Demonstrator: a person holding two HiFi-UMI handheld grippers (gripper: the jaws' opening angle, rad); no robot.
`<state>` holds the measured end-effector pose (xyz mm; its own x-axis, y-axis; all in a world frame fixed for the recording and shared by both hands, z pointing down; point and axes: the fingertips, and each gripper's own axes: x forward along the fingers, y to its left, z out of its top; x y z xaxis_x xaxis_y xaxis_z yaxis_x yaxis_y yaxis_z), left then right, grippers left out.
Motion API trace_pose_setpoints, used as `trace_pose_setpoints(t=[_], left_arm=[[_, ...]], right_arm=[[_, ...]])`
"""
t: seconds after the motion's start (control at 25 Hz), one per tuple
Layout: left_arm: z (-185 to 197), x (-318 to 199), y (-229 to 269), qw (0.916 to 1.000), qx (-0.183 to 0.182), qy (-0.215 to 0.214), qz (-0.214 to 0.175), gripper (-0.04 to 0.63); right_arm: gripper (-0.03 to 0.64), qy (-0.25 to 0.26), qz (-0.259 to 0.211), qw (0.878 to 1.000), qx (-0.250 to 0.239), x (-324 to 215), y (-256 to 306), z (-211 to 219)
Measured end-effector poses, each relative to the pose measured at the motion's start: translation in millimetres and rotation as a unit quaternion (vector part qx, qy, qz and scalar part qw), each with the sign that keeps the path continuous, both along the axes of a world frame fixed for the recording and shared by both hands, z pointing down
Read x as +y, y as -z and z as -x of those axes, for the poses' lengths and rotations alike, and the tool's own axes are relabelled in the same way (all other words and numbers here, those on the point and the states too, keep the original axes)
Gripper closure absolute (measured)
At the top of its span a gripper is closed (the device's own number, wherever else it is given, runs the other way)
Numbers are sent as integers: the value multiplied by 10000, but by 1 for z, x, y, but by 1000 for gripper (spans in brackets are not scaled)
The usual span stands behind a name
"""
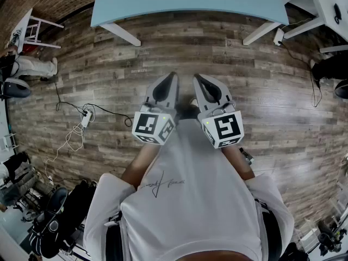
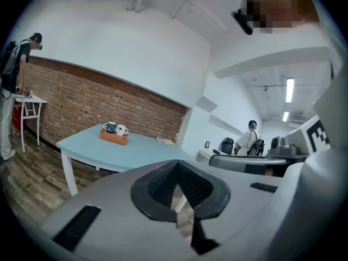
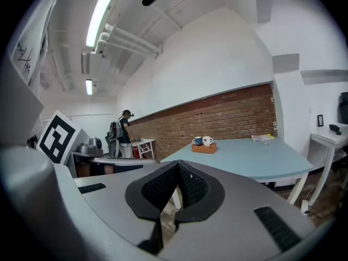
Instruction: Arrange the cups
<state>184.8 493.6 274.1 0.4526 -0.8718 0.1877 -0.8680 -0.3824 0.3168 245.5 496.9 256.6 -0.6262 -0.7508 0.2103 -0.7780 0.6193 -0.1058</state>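
Observation:
A blue cup [image 2: 110, 126] and a white cup [image 2: 122, 129] stand side by side on a brown wooden tray [image 2: 113, 137] on the light blue table [image 2: 125, 154], well ahead of me. The right gripper view shows the same blue cup [image 3: 198, 141], white cup [image 3: 207, 141] and tray [image 3: 204, 148] on the table [image 3: 255, 156]. In the head view my left gripper [image 1: 170, 78] and right gripper [image 1: 197, 79] are held close together in front of my body above the wood floor, short of the table's near edge [image 1: 185, 11]. Both are shut with nothing between the jaws.
A person stands at a small white table [image 2: 30, 105] by the brick wall at the left. Another person [image 2: 250, 137] is at the far right by a white counter. A power strip with cables [image 1: 84, 118] lies on the floor at my left. A white desk [image 1: 318, 4] stands at the right.

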Motion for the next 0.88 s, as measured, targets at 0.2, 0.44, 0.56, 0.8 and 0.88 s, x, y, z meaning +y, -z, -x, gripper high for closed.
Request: trace_pose_setpoints(t=[0.2, 0.44, 0.56, 0.8, 0.88], left_arm=[[4, 0, 2, 10000, 28, 50, 5, 588], [19, -8, -2, 9998, 86, 155, 84, 588], [27, -18, -5, 9996, 162, 174, 123, 588], [41, -51, -5, 9995, 295, 22, 119, 588], [49, -64, -3, 9994, 342, -1, 89, 588]], right_arm=[[598, 104, -8, 9999, 3, -1, 1, 5], [598, 265, 66, 9996, 46, -8, -3, 22], [598, 351, 170, 9992, 36, -16, -5, 33], [597, 563, 225, 9981, -109, -44, -1, 50], [597, 590, 210, 9980, -73, -57, 1, 57]])
